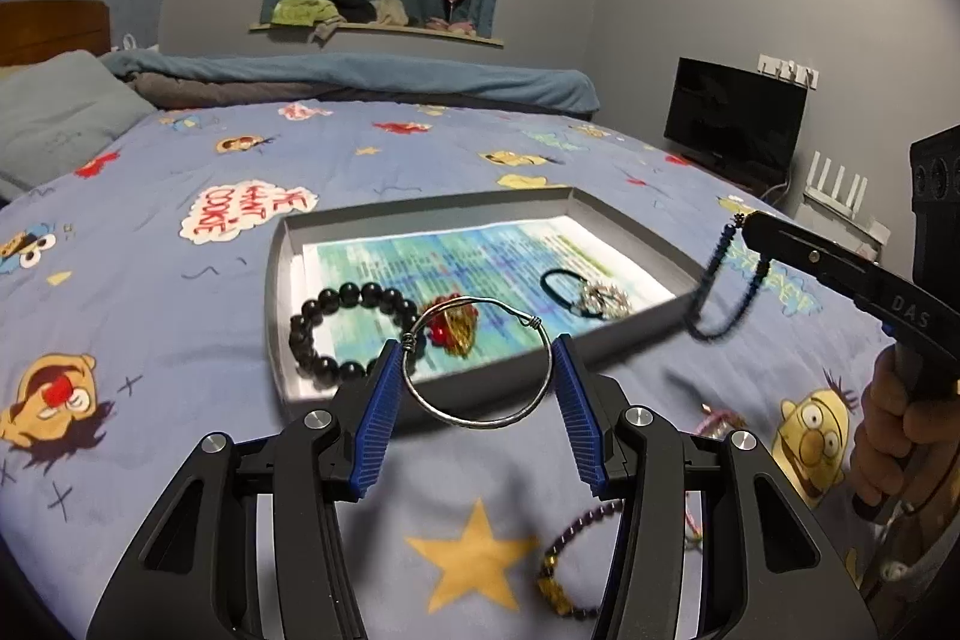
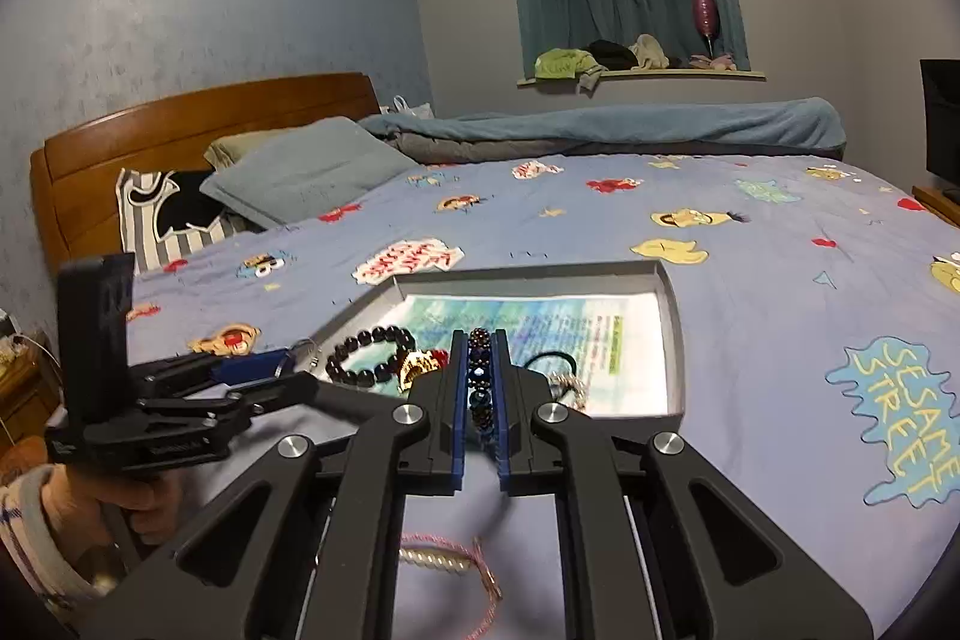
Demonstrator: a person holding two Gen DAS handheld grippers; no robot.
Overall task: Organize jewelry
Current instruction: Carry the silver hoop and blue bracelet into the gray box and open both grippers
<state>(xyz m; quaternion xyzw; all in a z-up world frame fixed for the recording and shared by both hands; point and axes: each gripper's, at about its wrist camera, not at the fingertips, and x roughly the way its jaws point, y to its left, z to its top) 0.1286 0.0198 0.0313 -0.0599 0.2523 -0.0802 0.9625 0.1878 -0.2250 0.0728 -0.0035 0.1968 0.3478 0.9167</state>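
Gripped across its width by the left gripper (image 1: 474, 388), a silver bangle (image 1: 480, 361) hung before the grey tray (image 1: 276, 280), while the right gripper (image 2: 480, 388) pinched a blue bead bracelet (image 2: 478, 370); both likely needed carrying over and releasing inside.

The bed (image 2: 750, 280) is wearing a blue cartoon-print sheet (image 1: 180, 340), and a shallow grey tray (image 1: 277, 304) is sitting on it toward the near edge. Just off the tray's near rim, a purple beaded bracelet (image 1: 576, 550) with gold beads is lying on the sheet beside a yellow star print, and a pink woven bracelet (image 2: 444, 550) is lying close by. At the headboard end a blue pillow (image 2: 306, 172) and a striped cushion (image 2: 162, 214) are resting, and a rolled blue blanket (image 2: 600, 124) is stretching along the far edge under the window.
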